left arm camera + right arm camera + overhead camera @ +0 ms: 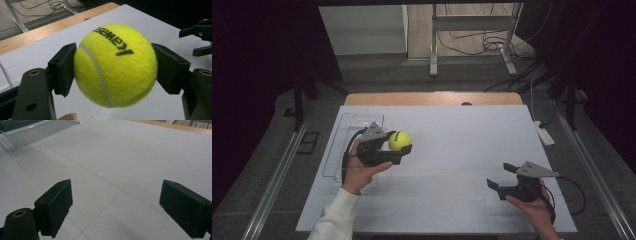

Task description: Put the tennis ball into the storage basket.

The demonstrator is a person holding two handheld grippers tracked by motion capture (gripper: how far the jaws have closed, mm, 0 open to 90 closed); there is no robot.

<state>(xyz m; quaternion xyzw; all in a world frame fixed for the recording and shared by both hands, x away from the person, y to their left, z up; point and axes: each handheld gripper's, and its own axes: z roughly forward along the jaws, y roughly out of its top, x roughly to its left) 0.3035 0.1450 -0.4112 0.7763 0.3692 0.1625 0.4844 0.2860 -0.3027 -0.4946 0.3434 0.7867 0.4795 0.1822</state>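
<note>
A yellow tennis ball (400, 140) with black lettering is held above the white table, left of centre. My left gripper (401, 141) is shut on it. In the left gripper view both black pads (65, 67) press the sides of the ball (115, 65). My right gripper (501, 176) rests low near the table's front right, jaws wide apart. In the right gripper view its fingers (55, 205) stand open over bare white surface with nothing between them.
A clear plastic tray (354, 124) lies on the table's left side, just behind my left hand; its corner (37, 131) appears at the top left of the right gripper view. The white sheet (462, 145) covers a wooden table (432, 98). Cables and a metal frame stand beyond.
</note>
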